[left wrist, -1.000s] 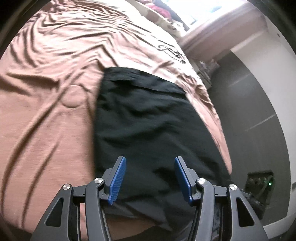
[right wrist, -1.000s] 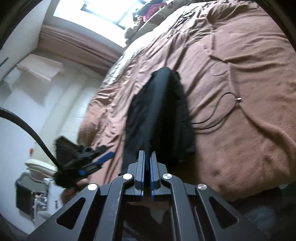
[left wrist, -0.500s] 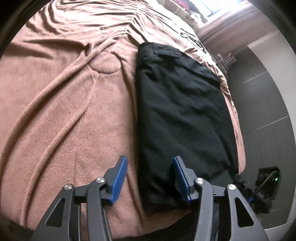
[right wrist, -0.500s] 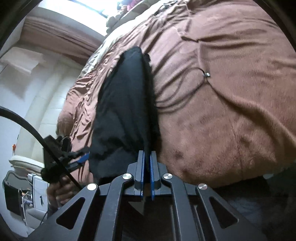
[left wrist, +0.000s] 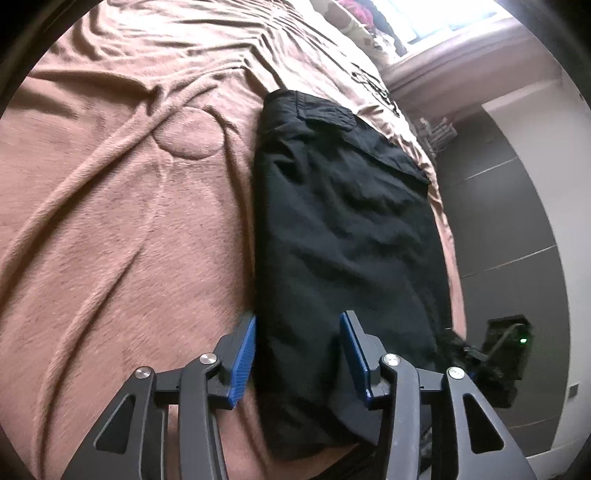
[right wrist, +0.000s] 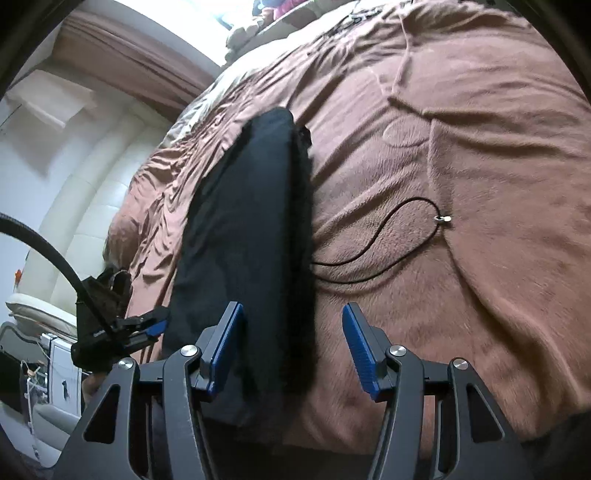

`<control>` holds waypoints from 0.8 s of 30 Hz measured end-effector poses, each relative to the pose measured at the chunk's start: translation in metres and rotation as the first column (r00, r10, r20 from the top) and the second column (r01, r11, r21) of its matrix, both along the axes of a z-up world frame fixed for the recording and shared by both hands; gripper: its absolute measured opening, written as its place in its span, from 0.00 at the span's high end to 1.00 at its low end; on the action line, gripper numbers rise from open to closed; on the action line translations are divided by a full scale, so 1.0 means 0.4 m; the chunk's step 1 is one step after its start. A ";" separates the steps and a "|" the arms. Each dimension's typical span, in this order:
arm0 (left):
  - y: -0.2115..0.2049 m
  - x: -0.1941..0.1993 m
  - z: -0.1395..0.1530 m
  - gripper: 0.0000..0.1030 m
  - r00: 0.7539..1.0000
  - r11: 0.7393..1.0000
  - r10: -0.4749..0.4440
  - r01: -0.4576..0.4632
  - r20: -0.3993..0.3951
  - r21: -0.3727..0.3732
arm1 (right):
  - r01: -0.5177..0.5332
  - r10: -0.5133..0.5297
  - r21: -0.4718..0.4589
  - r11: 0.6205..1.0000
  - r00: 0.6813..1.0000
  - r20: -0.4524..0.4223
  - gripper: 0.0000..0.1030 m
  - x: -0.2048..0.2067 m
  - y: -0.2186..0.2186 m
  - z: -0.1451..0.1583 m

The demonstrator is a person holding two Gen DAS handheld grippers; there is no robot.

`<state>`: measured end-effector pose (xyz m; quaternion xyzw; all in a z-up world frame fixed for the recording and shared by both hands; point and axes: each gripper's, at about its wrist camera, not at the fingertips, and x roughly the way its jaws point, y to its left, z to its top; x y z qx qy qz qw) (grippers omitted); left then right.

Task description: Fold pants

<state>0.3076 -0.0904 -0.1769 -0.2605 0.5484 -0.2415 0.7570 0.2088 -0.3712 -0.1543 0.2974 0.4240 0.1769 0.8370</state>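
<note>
Folded black pants [left wrist: 343, 229] lie lengthwise on the brown blanket [left wrist: 122, 229], close to the bed's edge. My left gripper [left wrist: 299, 352] hovers low over their near end. Its jaws are closing with the cloth between the blue pads [left wrist: 243, 350], but they do not press on it. In the right wrist view the pants [right wrist: 251, 221] form a dark strip. My right gripper [right wrist: 291, 345] straddles their near right edge, and its jaws are opening off the cloth. The left gripper [right wrist: 125, 326] also shows at the far left of that view.
A black drawstring cord [right wrist: 373, 254] with a metal tip lies looped on the blanket right of the pants. The bed edge drops to a dark tiled floor [left wrist: 495, 221]. A dark box with a green light [left wrist: 511, 341] sits there. A bright window [left wrist: 436, 18] is beyond the bed's far end.
The right gripper went from shut to open. The pants, first hanging from it as a narrow strip, now lie flat. The left gripper sank toward their near end and narrowed slightly.
</note>
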 end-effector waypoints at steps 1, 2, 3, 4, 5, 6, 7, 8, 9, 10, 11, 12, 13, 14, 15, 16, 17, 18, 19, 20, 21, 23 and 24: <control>-0.001 0.004 -0.004 0.54 1.000 1.000 0.000 0.000 -0.002 -0.008 | -0.004 0.004 0.010 1.000 1.000 -0.009 0.48 0.008 0.000 -0.008; -0.003 0.008 -0.008 0.55 1.000 1.000 0.000 0.000 -0.006 -0.018 | -0.011 0.011 0.028 1.000 1.000 -0.016 0.50 0.017 0.002 -0.020; -0.002 0.013 -0.012 0.57 1.000 1.000 -0.001 0.001 -0.009 -0.031 | -0.013 0.014 0.035 0.999 1.000 -0.020 0.53 0.028 0.005 -0.025; -0.003 0.015 -0.015 0.57 1.000 0.999 -0.004 0.003 -0.012 -0.040 | -0.019 0.021 0.053 0.998 0.999 -0.025 0.55 0.035 0.008 -0.035; -0.006 0.018 -0.019 0.57 1.000 0.999 -0.007 0.006 -0.016 -0.046 | -0.020 0.022 0.074 0.997 0.999 -0.030 0.59 0.040 0.009 -0.043; -0.008 0.018 -0.023 0.57 1.000 0.999 -0.009 0.008 -0.021 -0.049 | -0.021 0.024 0.092 0.996 0.999 -0.034 0.64 0.046 0.010 -0.049; -0.010 0.018 -0.031 0.57 0.999 0.999 -0.014 0.013 -0.033 -0.053 | -0.022 0.028 0.129 0.991 0.999 -0.044 0.65 0.052 0.009 -0.061; -0.013 0.016 -0.033 0.57 0.999 0.998 -0.016 0.014 -0.035 -0.053 | -0.018 0.026 0.146 0.989 0.998 -0.050 0.66 0.057 0.005 -0.070; -0.013 0.010 -0.031 0.59 1.000 0.998 -0.018 0.016 -0.025 -0.054 | -0.016 0.024 0.154 0.988 0.998 -0.051 0.67 0.059 0.003 -0.074; -0.011 0.003 -0.027 0.62 1.000 0.998 -0.023 0.022 -0.018 -0.052 | -0.018 0.026 0.166 0.986 0.998 -0.050 0.68 0.061 0.003 -0.077; -0.008 -0.002 -0.024 0.71 1.000 0.999 -0.025 0.025 -0.014 -0.048 | -0.023 0.032 0.186 0.982 0.998 -0.050 0.74 0.061 0.006 -0.080; -0.003 -0.006 -0.022 0.78 1.000 0.999 -0.024 0.023 -0.010 -0.047 | -0.020 0.030 0.187 0.982 0.998 -0.050 0.75 0.060 0.006 -0.080; 0.004 -0.010 -0.019 0.85 1.000 0.998 -0.021 0.021 -0.006 -0.057 | -0.018 0.027 0.179 0.984 0.999 -0.047 0.76 0.058 0.010 -0.079; 0.013 -0.013 -0.013 0.87 1.000 0.998 -0.019 0.018 -0.001 -0.068 | -0.018 0.026 0.175 0.984 0.999 -0.045 0.77 0.057 0.013 -0.078; 0.024 -0.018 -0.001 0.88 1.000 0.996 -0.014 0.015 0.010 -0.084 | -0.018 0.026 0.172 0.985 0.999 -0.044 0.78 0.055 0.017 -0.075; 0.034 -0.024 0.009 0.89 1.000 0.996 -0.013 0.014 0.019 -0.089 | -0.016 0.025 0.171 0.985 0.999 -0.045 0.79 0.054 0.020 -0.074; 0.039 -0.025 0.020 0.89 1.000 0.996 -0.011 0.014 0.029 -0.088 | -0.018 0.026 0.168 0.986 0.999 -0.045 0.80 0.050 0.028 -0.070; 0.047 -0.029 0.033 0.90 0.999 0.996 -0.010 0.014 0.039 -0.085 | -0.020 0.028 0.166 0.986 0.999 -0.045 0.81 0.048 0.034 -0.065; 0.056 -0.032 0.045 0.90 0.999 0.996 -0.011 0.015 0.047 -0.084 | -0.025 0.032 0.165 0.986 0.999 -0.044 0.81 0.044 0.045 -0.061; 0.067 -0.037 0.056 0.90 0.998 0.996 -0.012 0.016 0.055 -0.084 | -0.030 0.038 0.166 0.986 0.998 -0.043 0.82 0.042 0.053 -0.059; 0.075 -0.037 0.061 0.90 0.998 0.996 -0.012 0.016 0.057 -0.084 | -0.037 0.045 0.168 0.985 0.998 -0.041 0.82 0.038 0.063 -0.057; 0.097 -0.041 0.068 0.90 0.998 0.997 -0.012 0.016 0.057 -0.078 | -0.052 0.060 0.174 0.983 0.997 -0.042 0.83 0.030 0.085 -0.059; 0.109 -0.043 0.069 0.90 0.999 0.997 -0.012 0.016 0.053 -0.074 | -0.056 0.065 0.176 0.983 0.997 -0.045 0.83 0.029 0.089 -0.060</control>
